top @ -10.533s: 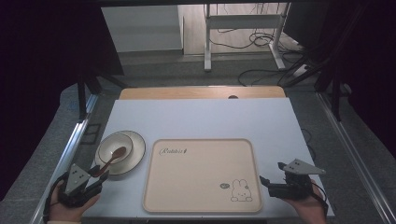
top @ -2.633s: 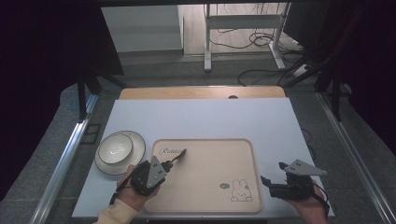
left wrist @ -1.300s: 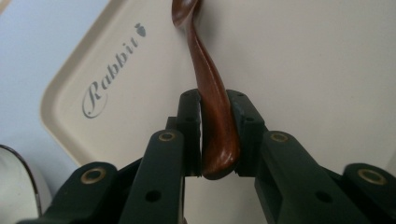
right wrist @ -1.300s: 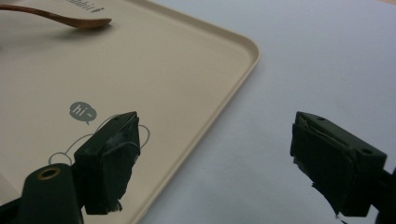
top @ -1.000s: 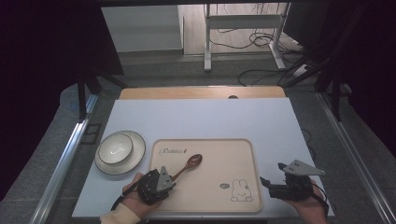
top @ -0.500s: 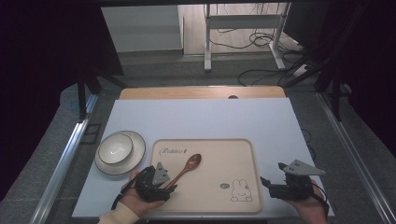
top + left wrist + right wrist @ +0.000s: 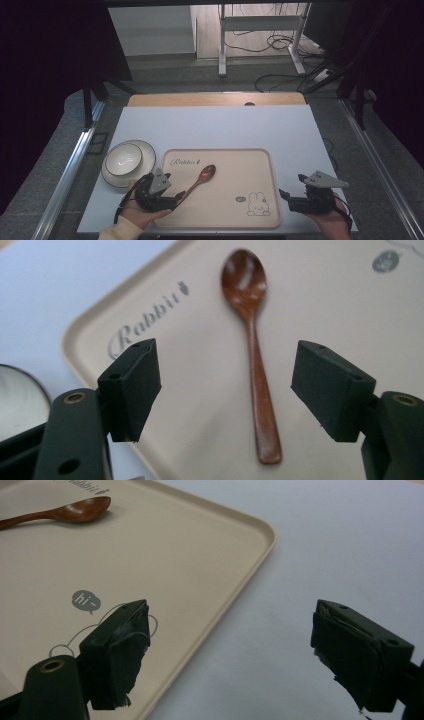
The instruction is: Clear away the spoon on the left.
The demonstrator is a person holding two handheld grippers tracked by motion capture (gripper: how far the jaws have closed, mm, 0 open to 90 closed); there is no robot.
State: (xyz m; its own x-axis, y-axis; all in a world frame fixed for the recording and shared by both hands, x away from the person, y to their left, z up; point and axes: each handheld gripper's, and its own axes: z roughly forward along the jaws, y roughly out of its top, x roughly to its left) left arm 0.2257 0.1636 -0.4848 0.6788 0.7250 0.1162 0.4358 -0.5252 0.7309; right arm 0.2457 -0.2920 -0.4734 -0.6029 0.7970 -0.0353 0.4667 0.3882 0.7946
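Observation:
A brown wooden spoon (image 7: 199, 179) (image 7: 251, 340) (image 7: 60, 513) lies flat on the beige tray (image 7: 250, 162) (image 7: 320, 295) (image 7: 200, 550), bowl end pointing away from me. My left gripper (image 7: 172, 200) (image 7: 240, 390) hovers open over the spoon's handle end, jaws standing wide on either side and touching nothing. A white bowl (image 7: 122, 159) sits on a white plate (image 7: 111, 176) left of the tray. My right gripper (image 7: 286, 196) (image 7: 245, 655) rests open at the tray's right front corner, one jaw over the tray, the other over the table.
The white table (image 7: 215, 125) stretches behind the tray, with a wooden strip (image 7: 215, 99) along its far edge. The tray carries a "Rabbit" script and a rabbit drawing (image 7: 257, 205). Metal rails run along both table sides.
The spoon went from the bowl to the tray in my left gripper. That gripper has since let go of it, opened, and drawn back slightly toward me. The right gripper stayed put.

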